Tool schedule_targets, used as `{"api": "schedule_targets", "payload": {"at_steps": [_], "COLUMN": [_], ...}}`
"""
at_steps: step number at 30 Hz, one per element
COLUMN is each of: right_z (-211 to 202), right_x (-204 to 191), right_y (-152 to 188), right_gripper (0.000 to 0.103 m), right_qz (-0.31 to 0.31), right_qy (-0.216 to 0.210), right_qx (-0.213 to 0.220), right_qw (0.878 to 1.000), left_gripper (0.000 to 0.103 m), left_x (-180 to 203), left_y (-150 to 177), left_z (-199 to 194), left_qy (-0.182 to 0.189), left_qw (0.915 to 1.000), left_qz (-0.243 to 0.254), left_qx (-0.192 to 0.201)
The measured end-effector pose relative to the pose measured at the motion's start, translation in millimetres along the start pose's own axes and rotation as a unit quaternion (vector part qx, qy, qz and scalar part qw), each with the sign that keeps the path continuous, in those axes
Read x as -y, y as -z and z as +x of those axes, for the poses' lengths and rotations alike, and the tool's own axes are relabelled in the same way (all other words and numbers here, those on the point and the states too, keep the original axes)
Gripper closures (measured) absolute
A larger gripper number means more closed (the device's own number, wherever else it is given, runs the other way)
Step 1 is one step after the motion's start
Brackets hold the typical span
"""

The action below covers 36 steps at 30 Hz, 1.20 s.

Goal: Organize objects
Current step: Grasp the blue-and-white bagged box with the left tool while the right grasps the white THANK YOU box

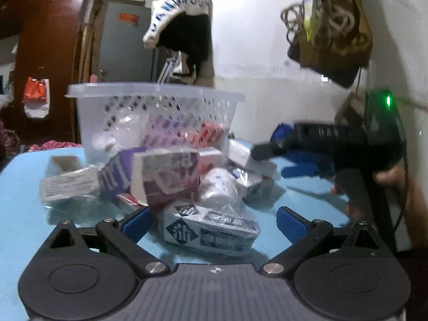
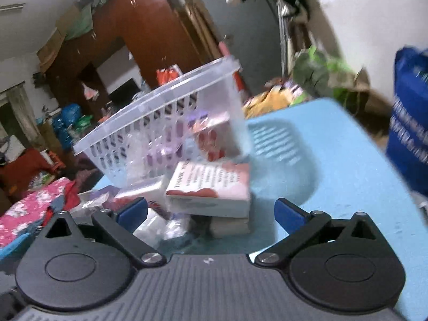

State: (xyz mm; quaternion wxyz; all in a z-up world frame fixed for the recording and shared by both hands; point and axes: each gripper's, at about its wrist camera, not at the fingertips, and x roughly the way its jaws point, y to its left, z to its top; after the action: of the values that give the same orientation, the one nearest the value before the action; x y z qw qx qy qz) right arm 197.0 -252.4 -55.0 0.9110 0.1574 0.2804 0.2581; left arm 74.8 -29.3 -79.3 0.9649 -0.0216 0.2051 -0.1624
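Observation:
A clear plastic basket stands on the light blue table with several small boxes inside. A pile of small wrapped boxes lies in front of it, among them a purple and white box and a blue and white box. My left gripper is open, with the blue and white box between its fingers. My right gripper is open in front of a red and white box that lies on another box; it also shows in the left wrist view. The basket stands just behind.
A white wall rises behind the table. A blue bag hangs at the right. Bags and cords hang on the wall. A brown wardrobe and a cluttered bed with pink cloth lie beyond the table's left edge.

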Motion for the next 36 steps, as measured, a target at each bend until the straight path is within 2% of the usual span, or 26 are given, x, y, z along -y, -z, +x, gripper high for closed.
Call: {"api": "schedule_targets", "payload": {"at_steps": [3,6,7,9,10,13,19,27,36], "right_z": [7.9,7.8,7.2,5.7,4.9,2.0,-16.0,-36.5,-37.5], "right_x": [-3.3,-5.9,-7.2,-9.4,-10.9,-13.8,-19.4,-26.4,-35.9], "right_y": [-1.8,-0.2,0.7,2.6,3.6,5.9,10.8,31.4,35.8], "right_gripper": [0.0,0.001,0.006,0.018,0.028,0.028,0.028,0.028,0.028], "right_qz": [0.006,-0.002,-0.01,-0.021,-0.028,-0.042,-0.064,-0.087,-0.111], "right_qy": [-0.002,0.012,0.016,0.016,0.017,0.02,0.035,0.028,0.041], "right_qx": [-0.01,0.002,0.006,0.007,0.005,0.006,0.037,0.062,0.065], "right_qw": [1.0,1.0,1.0,1.0,0.999,0.999,0.997,0.994,0.991], "left_gripper": [0.003,0.006,0.008,0.021,0.021,0.024,0.024,0.024,0.024], "left_x": [-6.4,-6.9,-5.0,-0.8,0.1,2.7,-8.4,-34.7,-55.0], "left_y": [-0.6,-1.3,-1.3,0.0,1.9,3.9,10.7,18.4,15.6], "left_z": [12.2,13.1,12.4,11.2,9.4,3.1,-17.3,-41.2,-46.9], "left_qy": [-0.018,-0.016,-0.016,-0.018,-0.019,-0.019,-0.03,-0.071,-0.082], "left_qw": [0.9996,0.9995,0.9996,0.9995,0.9995,0.9997,0.9995,0.9966,0.9944], "left_qz": [-0.004,-0.008,-0.003,0.011,0.013,0.009,0.007,-0.02,-0.041], "left_qx": [-0.023,-0.025,-0.025,-0.025,-0.022,-0.011,0.008,0.036,0.053]}}
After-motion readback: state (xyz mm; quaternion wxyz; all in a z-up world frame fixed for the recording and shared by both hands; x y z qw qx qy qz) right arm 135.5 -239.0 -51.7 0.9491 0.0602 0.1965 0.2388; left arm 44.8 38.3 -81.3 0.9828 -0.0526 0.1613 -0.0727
